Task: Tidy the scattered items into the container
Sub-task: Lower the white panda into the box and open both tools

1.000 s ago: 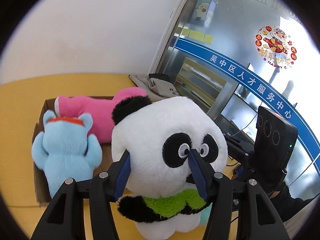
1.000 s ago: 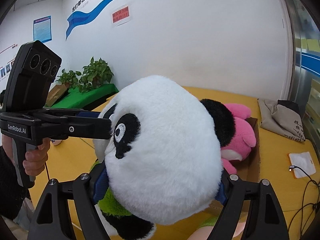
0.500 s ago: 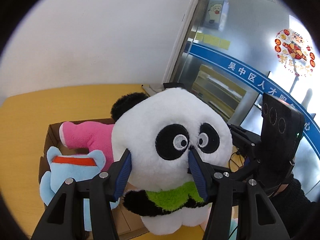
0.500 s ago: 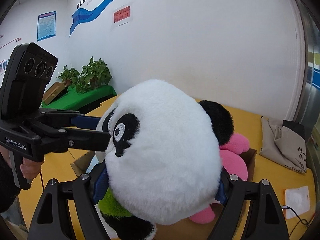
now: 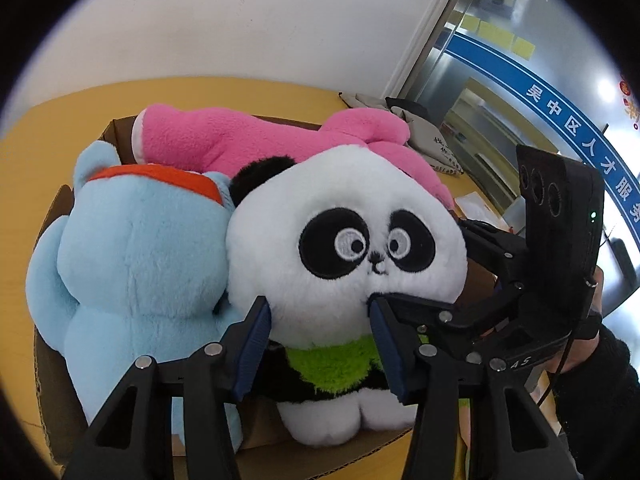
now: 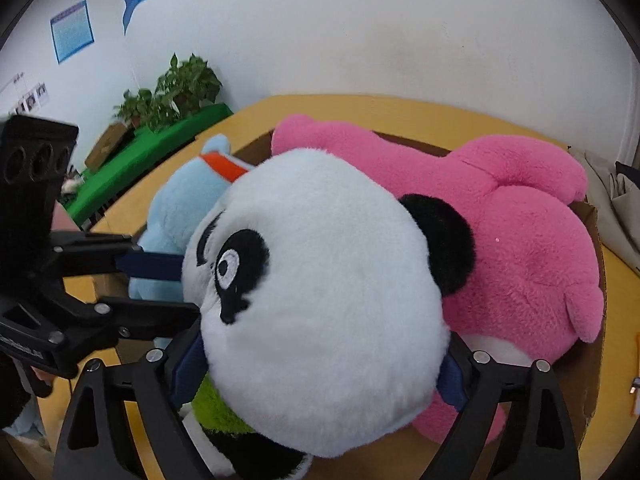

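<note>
Both hand-held grippers, left (image 5: 318, 340) and right (image 6: 320, 364), clamp the panda (image 5: 344, 248) over the cardboard box (image 5: 120, 130), beside the blue toy (image 5: 136, 256) and pink toy (image 6: 512, 240) already inside; only its release seems left.

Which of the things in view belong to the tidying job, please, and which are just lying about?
Job: panda toy, blue toy, pink toy, cardboard box.
Lying about: grey cloth bag, potted plants.
</note>
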Available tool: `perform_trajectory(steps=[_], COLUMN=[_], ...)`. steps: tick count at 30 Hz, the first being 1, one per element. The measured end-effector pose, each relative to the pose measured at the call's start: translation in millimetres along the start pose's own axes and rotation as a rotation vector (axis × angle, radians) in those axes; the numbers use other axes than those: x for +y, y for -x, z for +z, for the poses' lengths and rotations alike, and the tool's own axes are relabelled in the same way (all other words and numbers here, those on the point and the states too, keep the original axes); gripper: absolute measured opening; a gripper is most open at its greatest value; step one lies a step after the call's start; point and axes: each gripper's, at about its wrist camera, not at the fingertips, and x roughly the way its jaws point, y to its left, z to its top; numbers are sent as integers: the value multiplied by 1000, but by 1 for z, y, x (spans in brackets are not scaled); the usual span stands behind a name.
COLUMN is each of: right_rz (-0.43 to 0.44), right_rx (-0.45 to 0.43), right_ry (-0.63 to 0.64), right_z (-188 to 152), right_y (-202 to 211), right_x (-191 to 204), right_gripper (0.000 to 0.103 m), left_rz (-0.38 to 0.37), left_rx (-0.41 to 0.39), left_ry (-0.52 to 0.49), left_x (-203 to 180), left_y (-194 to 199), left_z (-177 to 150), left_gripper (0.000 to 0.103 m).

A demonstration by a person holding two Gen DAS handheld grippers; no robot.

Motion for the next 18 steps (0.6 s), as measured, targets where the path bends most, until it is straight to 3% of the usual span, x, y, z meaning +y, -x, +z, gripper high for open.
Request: perform_trajectory(steps=[2, 5, 11, 14, 18], right_rz=[-41, -60, -78, -114, -213], right_rx=[16, -17, -23, 30, 174], right_ry=[53, 34, -55, -105, -135], right_z=[-7, -14, -34, -51, -71], right_y=[1, 20, 65, 61, 39], right_x=[5, 4, 5, -2, -11], right_gripper=[99, 99, 103, 103, 102], left_rz=[-2, 11, 49, 65, 87], left_rx=[-29, -47, 16, 59, 40], left_ry=[0, -23, -5, 31, 44], left_x=[2, 6, 31, 40, 39], left_y=[11, 30, 33, 20, 24], left_z=[-3, -11, -46, -62, -67], left_gripper=[49, 49, 50, 50, 50])
